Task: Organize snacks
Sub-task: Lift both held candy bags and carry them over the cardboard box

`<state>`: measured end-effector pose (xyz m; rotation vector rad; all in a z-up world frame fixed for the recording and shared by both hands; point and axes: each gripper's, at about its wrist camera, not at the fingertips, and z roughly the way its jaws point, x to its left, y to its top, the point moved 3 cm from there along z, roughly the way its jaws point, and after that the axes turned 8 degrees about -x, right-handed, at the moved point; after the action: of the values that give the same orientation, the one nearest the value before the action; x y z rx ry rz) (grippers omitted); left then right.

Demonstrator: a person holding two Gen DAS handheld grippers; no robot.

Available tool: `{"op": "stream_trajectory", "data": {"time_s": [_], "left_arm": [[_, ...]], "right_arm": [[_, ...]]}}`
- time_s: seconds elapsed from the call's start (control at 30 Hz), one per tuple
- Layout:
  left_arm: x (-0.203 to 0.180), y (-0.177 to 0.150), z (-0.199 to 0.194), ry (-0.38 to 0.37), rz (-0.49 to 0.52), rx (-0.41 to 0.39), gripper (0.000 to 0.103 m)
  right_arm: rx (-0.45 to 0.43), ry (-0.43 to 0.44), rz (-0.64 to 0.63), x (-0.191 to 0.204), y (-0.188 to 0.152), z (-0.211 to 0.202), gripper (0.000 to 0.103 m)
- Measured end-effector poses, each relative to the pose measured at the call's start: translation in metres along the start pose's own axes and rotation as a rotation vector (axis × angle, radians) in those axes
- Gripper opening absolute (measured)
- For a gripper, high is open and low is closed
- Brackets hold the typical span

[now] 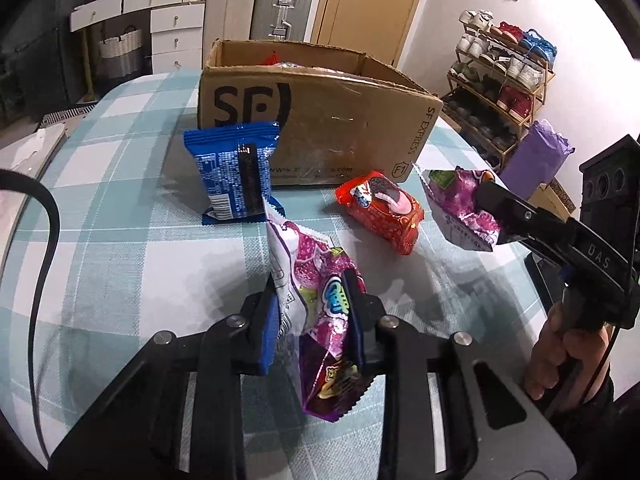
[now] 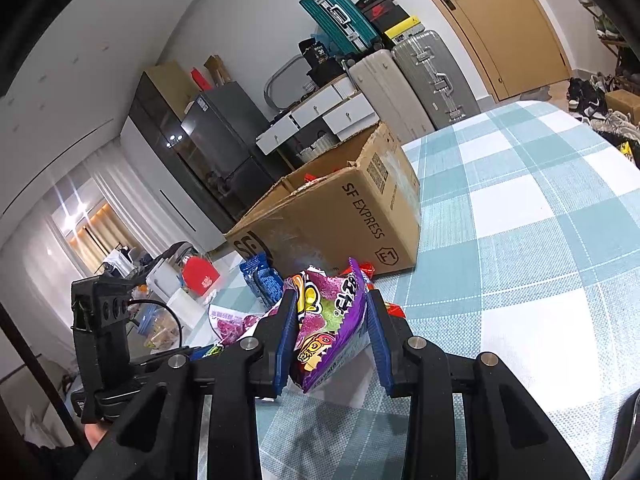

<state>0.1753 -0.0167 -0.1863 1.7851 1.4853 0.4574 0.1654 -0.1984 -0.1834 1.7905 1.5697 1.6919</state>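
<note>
My left gripper (image 1: 314,300) is shut on a pink-purple gummy bag (image 1: 316,304), held above the checked tablecloth (image 1: 120,240). My right gripper (image 2: 332,320) is shut on a second purple gummy bag (image 2: 332,320); it also shows at the right of the left wrist view (image 1: 486,204), holding that bag (image 1: 460,204) in the air. A blue snack pack (image 1: 234,172) leans upright against the open SF cardboard box (image 1: 320,128). A red snack pack (image 1: 380,210) lies on the cloth in front of the box. The box (image 2: 340,216) holds some snacks, mostly hidden.
The table's right edge is near a purple bag (image 1: 532,160) and a shoe rack (image 1: 504,80). Suitcases (image 2: 420,80) and white drawers (image 1: 176,28) stand behind the table. A black cable (image 1: 48,240) hangs at the left.
</note>
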Motion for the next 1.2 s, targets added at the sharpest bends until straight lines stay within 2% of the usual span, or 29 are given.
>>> {"op": "stream_trajectory", "data": {"time_s": [0.1,0.23,0.33,0.63,0.9,1.2], "left_arm": [[0.003,0.002,-0.007,0.056,0.01,-0.013,0.025],[0.012,0.012,-0.022,0.069,-0.02,-0.046,0.025],[0.02,0.019,-0.037,0.106,-0.04,-0.091,0.025],[0.031,0.043,-0.078,0.091,-0.047,-0.165,0.025],[0.03,0.077,-0.108,0.04,-0.025,-0.185,0.025],[0.013,0.138,-0.151,-0.013,0.092,-0.211,0.026]], "right_arm": [[-0.005,-0.002,-0.005,0.001,0.0,0.0,0.034],[-0.003,-0.006,-0.006,0.0,0.0,-0.001,0.034],[0.002,-0.017,-0.018,0.002,0.0,0.0,0.034],[0.009,-0.02,-0.026,0.011,0.007,-0.011,0.034],[-0.072,0.02,-0.126,0.061,0.047,-0.043,0.034],[-0.13,0.119,-0.156,0.115,0.121,-0.063,0.034]]}}
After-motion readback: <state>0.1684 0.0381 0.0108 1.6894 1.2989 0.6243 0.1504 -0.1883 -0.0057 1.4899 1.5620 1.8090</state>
